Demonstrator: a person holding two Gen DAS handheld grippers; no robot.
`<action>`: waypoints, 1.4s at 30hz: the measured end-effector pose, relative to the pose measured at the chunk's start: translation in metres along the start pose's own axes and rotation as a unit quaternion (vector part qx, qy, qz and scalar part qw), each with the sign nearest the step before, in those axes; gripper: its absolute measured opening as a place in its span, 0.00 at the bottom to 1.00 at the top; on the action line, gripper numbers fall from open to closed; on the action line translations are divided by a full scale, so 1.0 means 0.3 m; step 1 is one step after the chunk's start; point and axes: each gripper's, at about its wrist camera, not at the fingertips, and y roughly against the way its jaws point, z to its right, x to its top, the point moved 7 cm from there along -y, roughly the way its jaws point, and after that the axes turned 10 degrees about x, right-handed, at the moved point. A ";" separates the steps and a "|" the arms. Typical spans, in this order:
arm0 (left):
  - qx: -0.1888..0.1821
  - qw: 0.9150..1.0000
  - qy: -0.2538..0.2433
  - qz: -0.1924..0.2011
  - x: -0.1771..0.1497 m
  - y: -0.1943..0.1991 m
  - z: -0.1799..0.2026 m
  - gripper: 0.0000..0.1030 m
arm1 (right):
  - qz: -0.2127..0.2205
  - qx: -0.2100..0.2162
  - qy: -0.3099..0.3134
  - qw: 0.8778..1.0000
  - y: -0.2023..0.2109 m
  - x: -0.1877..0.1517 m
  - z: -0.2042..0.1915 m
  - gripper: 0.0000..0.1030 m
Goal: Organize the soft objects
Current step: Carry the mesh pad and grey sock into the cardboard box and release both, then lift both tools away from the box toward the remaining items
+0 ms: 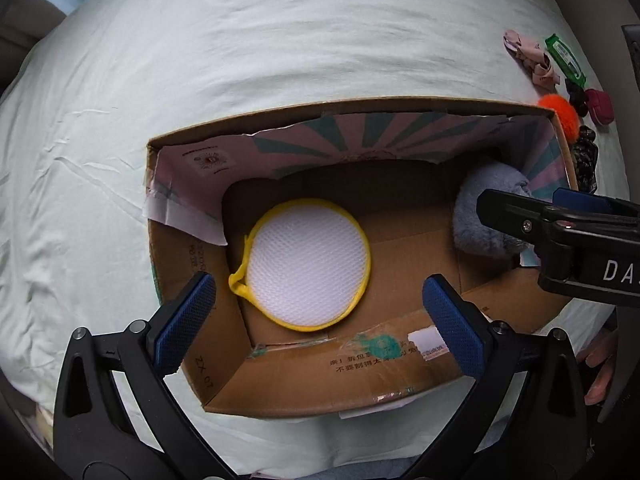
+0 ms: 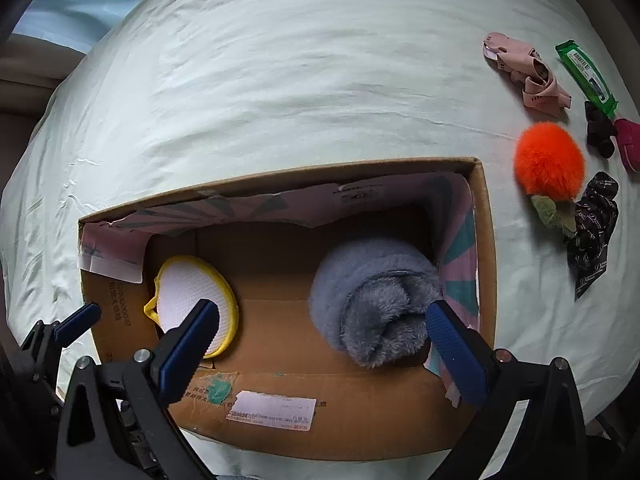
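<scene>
An open cardboard box [image 1: 360, 109] sits on a pale green bedsheet [image 1: 280, 40]. On its floor at the left lies a round white mesh pad with a yellow rim [image 1: 308, 264]. My left gripper [image 1: 320, 320] hangs open above the pad, its blue pads wide apart and touching nothing. At the box's right end lies a rolled grey fluffy cloth [image 2: 372, 300]. My right gripper [image 2: 320, 344] stands open over the cloth; its right fingertip is close beside the fluff and its left one is far off. The mesh pad [image 2: 192, 304] also shows in the right wrist view.
Right of the box on the sheet lie an orange pompom [image 2: 548, 160], a pink item [image 2: 524, 76], a green packet [image 2: 586, 76], a small black item [image 2: 600, 132], a dark red pouch [image 2: 628, 144] and a dark patterned cloth [image 2: 592, 232]. A hand [image 1: 600, 368] shows at lower right.
</scene>
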 end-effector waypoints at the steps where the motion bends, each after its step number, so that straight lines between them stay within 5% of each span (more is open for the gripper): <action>1: -0.003 1.000 0.003 0.001 -0.003 0.006 -0.002 1.00 | 0.002 0.004 -0.002 1.000 0.009 -0.002 0.001 1.00; 10: 0.001 0.999 0.013 0.040 -0.024 0.137 -0.059 1.00 | 0.034 0.005 0.016 0.999 0.139 -0.032 -0.044 1.00; 23: 0.002 0.988 0.033 0.153 -0.126 0.554 -0.143 1.00 | 0.134 -0.031 0.096 0.986 0.527 -0.164 -0.238 1.00; 33: 0.013 0.959 0.041 0.281 -0.256 0.907 -0.176 1.00 | 0.261 -0.057 0.111 0.957 0.895 -0.382 -0.274 1.00; 42: 0.024 0.938 0.044 0.343 -0.329 1.070 -0.133 1.00 | 0.366 -0.088 0.071 0.924 1.117 -0.563 -0.182 1.00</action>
